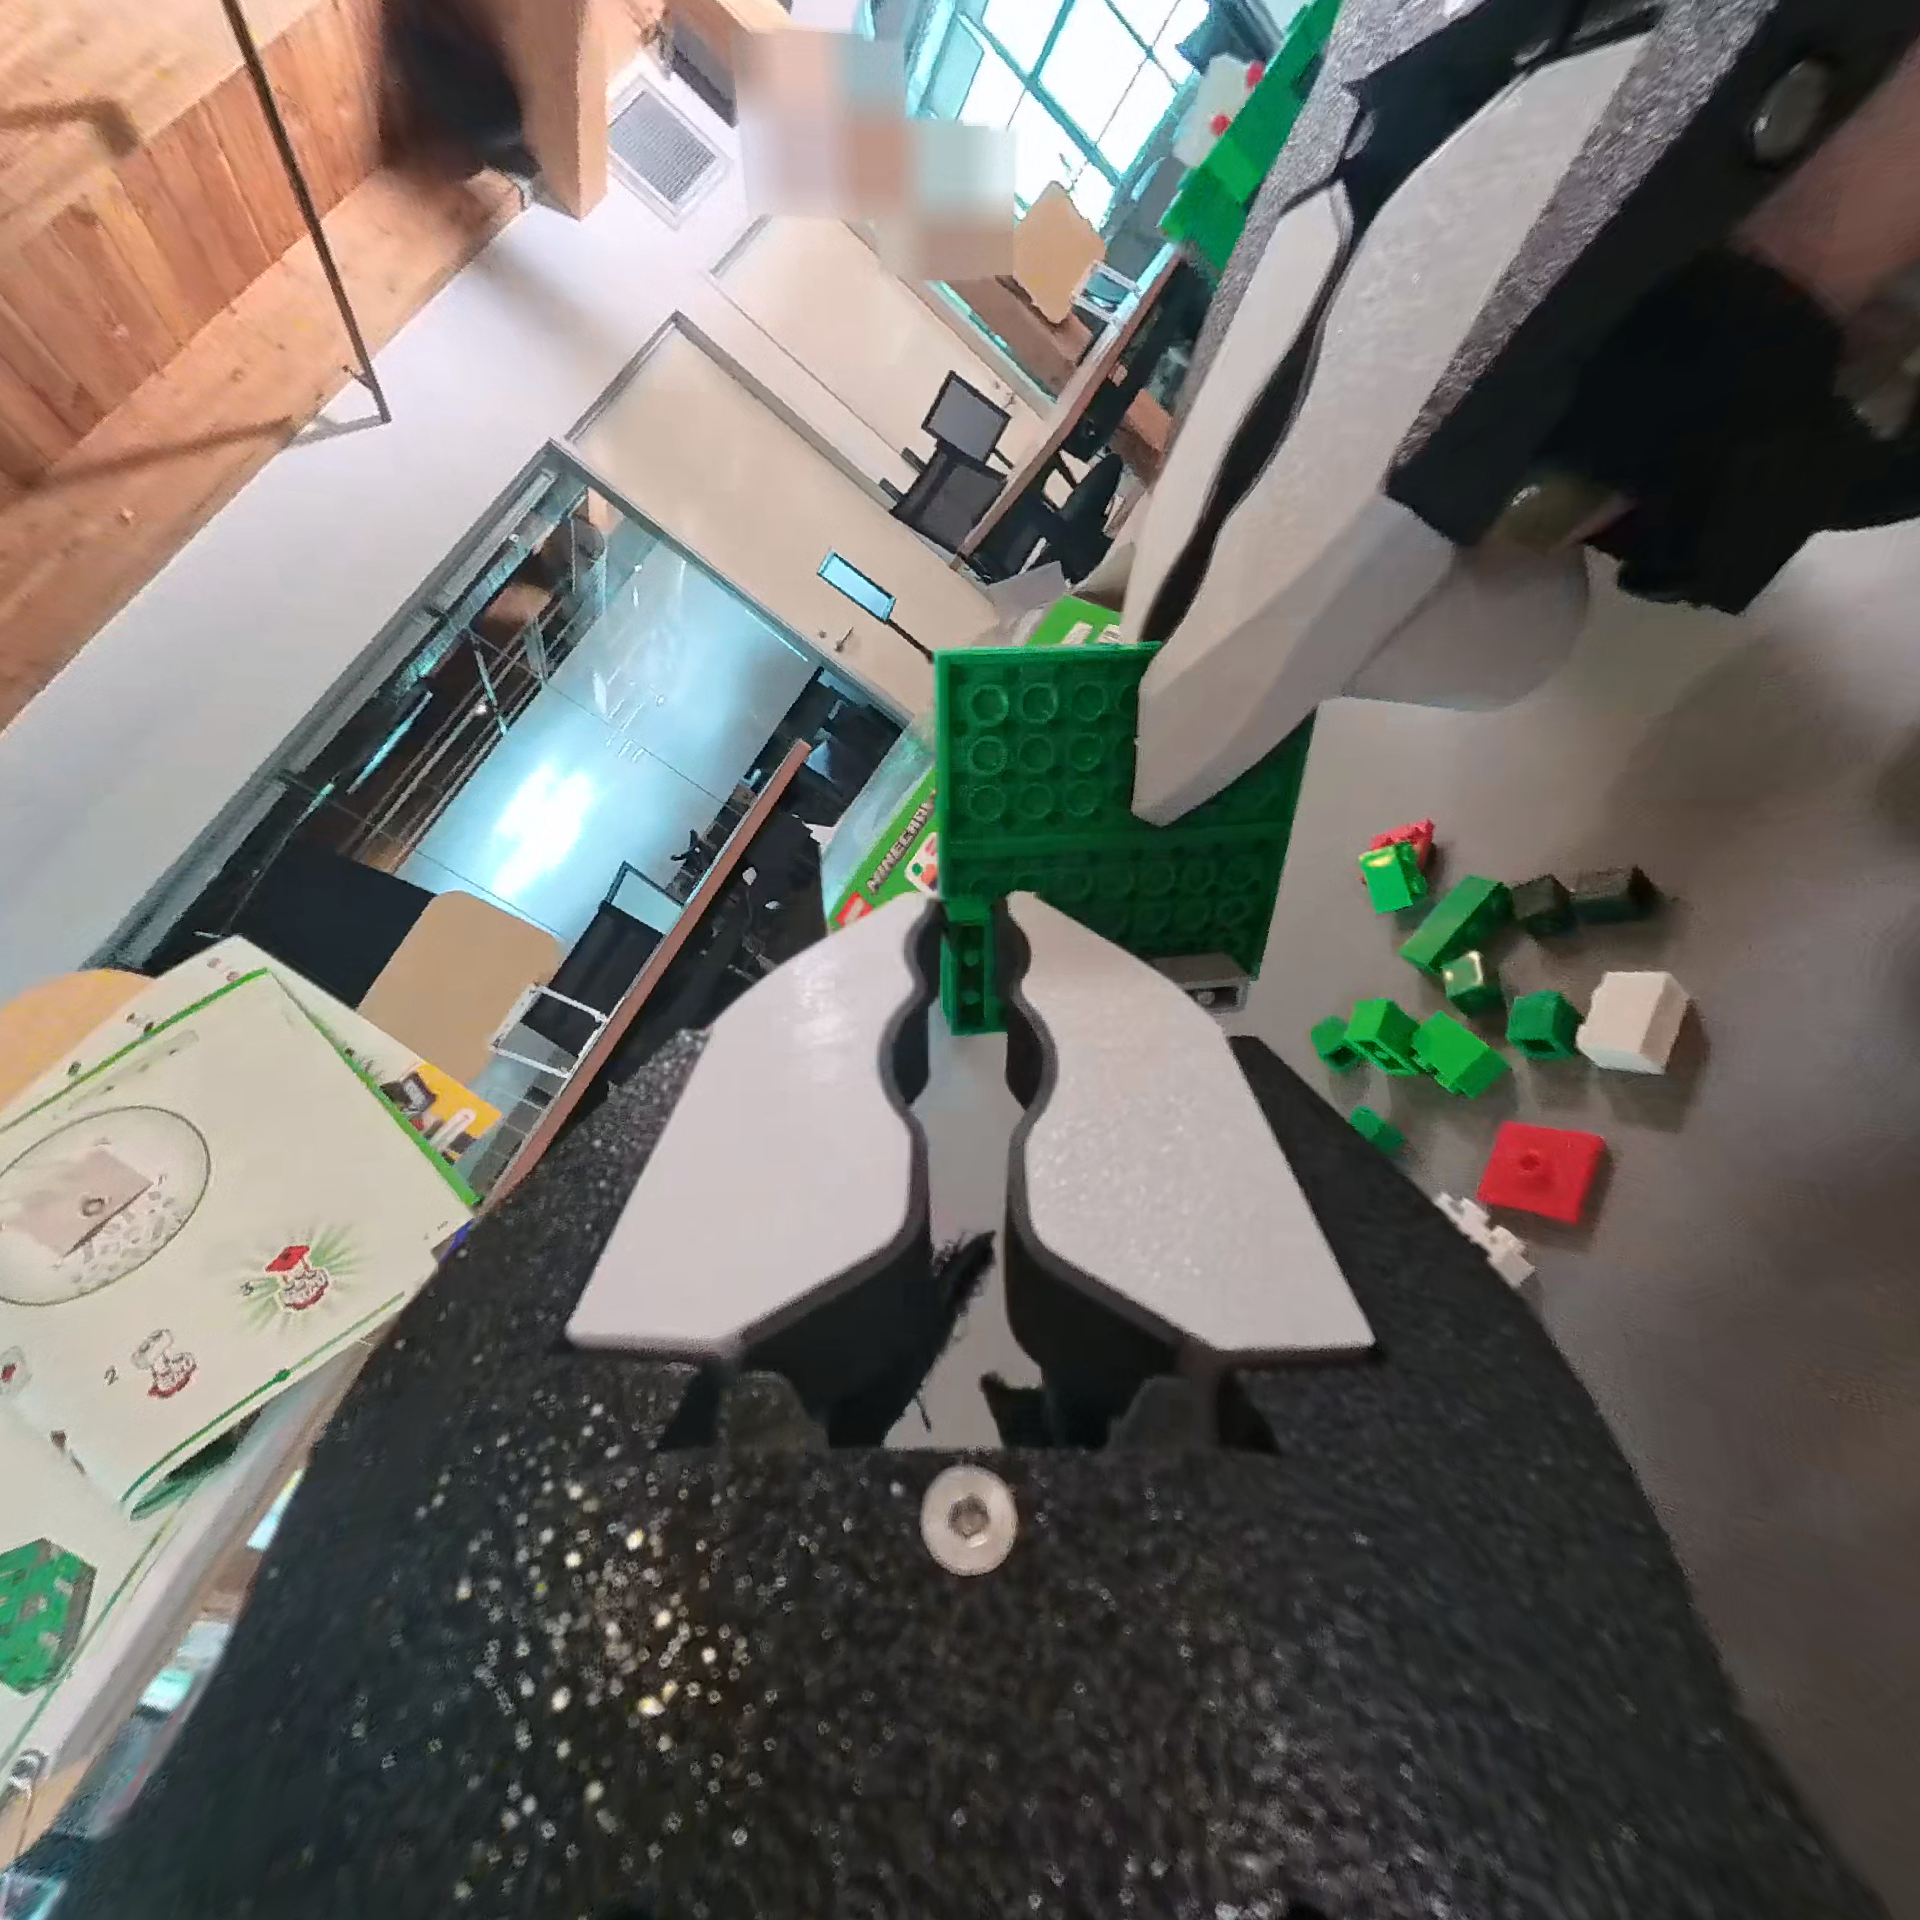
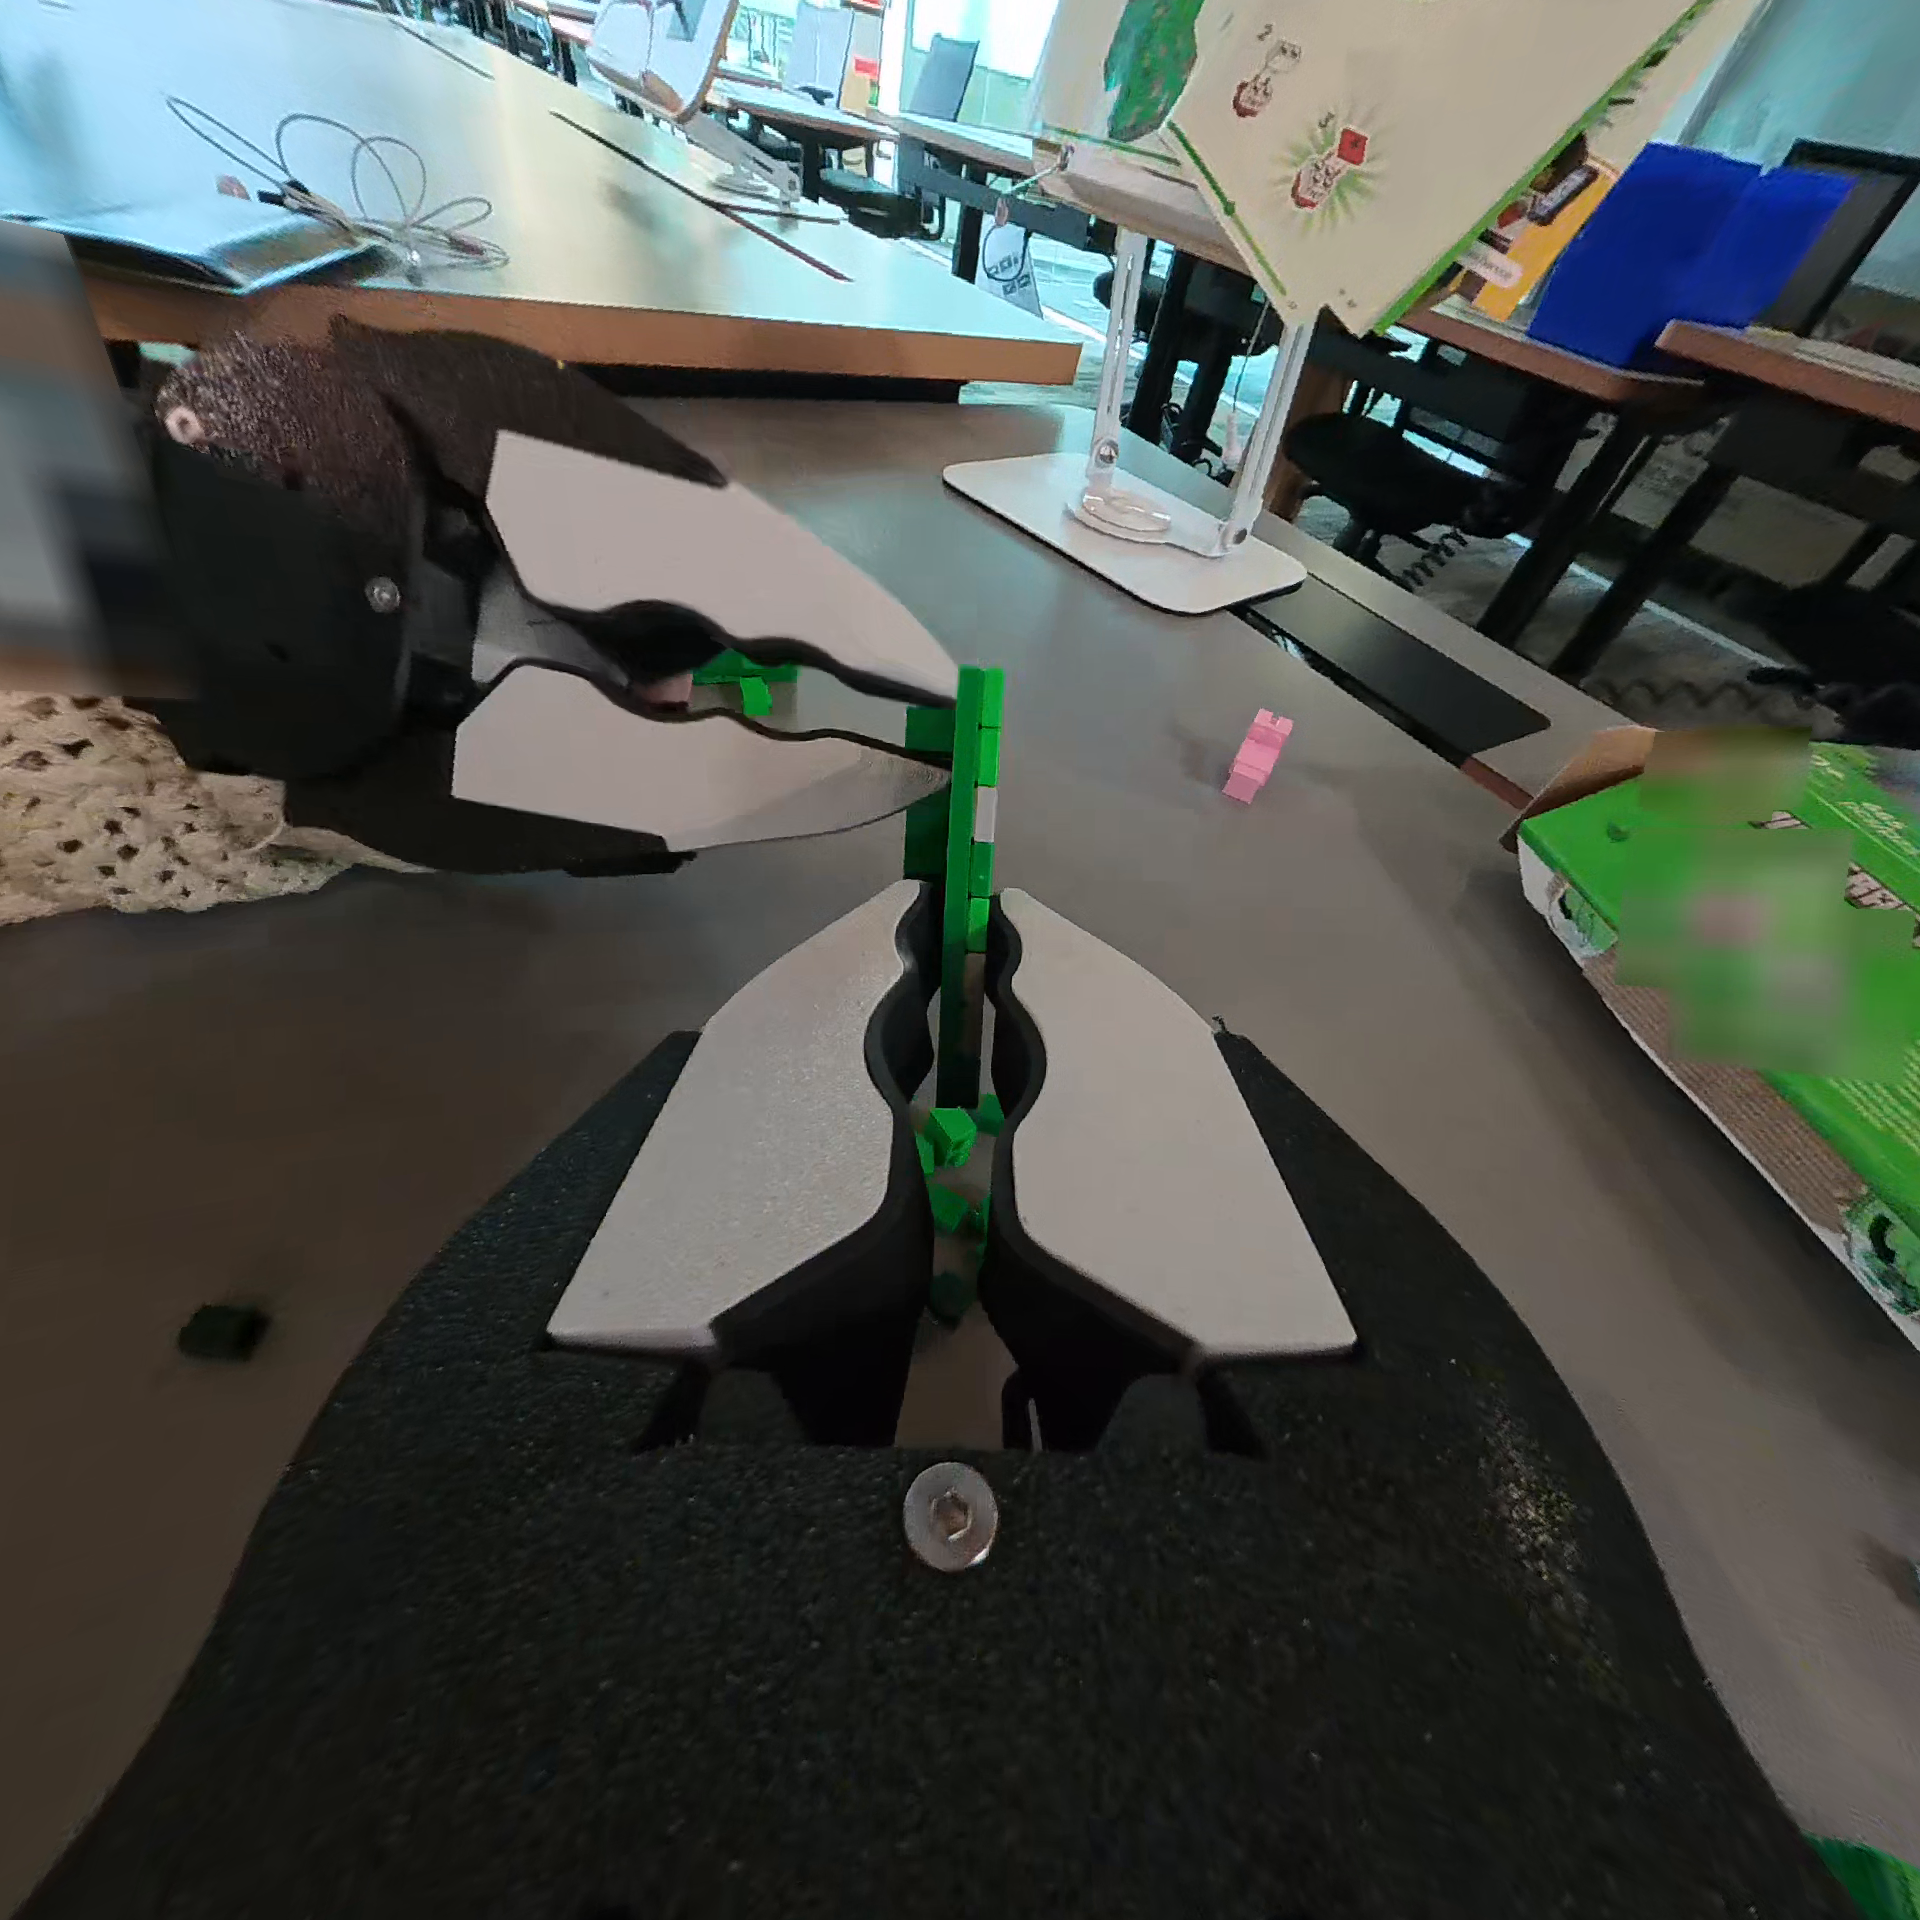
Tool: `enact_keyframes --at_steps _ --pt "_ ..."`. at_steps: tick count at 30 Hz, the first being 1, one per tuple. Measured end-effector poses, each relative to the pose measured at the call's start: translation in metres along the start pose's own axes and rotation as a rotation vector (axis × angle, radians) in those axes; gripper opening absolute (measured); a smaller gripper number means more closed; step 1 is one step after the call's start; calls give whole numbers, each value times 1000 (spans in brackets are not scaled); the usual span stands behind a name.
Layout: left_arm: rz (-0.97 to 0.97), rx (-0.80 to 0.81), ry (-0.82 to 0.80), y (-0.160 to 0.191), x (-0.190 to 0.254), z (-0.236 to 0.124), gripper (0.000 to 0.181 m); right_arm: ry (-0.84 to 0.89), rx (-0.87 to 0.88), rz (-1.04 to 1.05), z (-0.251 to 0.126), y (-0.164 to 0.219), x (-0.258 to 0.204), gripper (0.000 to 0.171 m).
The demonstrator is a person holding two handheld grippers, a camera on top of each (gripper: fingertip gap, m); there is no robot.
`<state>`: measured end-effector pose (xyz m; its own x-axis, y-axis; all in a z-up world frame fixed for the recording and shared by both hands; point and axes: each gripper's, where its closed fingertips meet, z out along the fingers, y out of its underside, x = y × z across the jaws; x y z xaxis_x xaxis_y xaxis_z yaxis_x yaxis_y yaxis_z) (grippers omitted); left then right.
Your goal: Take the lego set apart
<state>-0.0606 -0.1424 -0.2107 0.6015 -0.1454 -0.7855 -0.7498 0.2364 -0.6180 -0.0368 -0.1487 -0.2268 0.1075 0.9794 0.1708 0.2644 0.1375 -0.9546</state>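
Note:
A green lego plate assembly is held upright above the dark table. It shows edge-on in the right wrist view. My right gripper is shut on the plate's edge. In the left wrist view it reaches in from the upper right. My left gripper is shut on a small green brick fixed to the plate's lower corner. In the right wrist view it comes in from the left, pinching that brick on the plate's side.
Loose green bricks, a white brick and a red plate lie on the table. An instruction booklet rests on a white stand. A green set box, a pink figure and a small black piece are nearby. Only a small space, under 4 cm, lies between the two pairs of fingers.

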Motion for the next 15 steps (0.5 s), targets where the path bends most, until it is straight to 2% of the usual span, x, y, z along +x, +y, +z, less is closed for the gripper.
enact_keyframes --at_steps 3,10,12,15 --pt "-14 7 41 -4 1 0 8 -1 8 -58 -4 0 1 6" --pt "-365 62 310 -2 11 -5 7 17 -14 -261 -8 7 0 6" --pt "-444 73 312 2 6 -5 7 30 -27 -300 -9 8 1 6" --pt "-398 35 264 12 0 -3 7 26 -27 -236 -7 9 3 6"
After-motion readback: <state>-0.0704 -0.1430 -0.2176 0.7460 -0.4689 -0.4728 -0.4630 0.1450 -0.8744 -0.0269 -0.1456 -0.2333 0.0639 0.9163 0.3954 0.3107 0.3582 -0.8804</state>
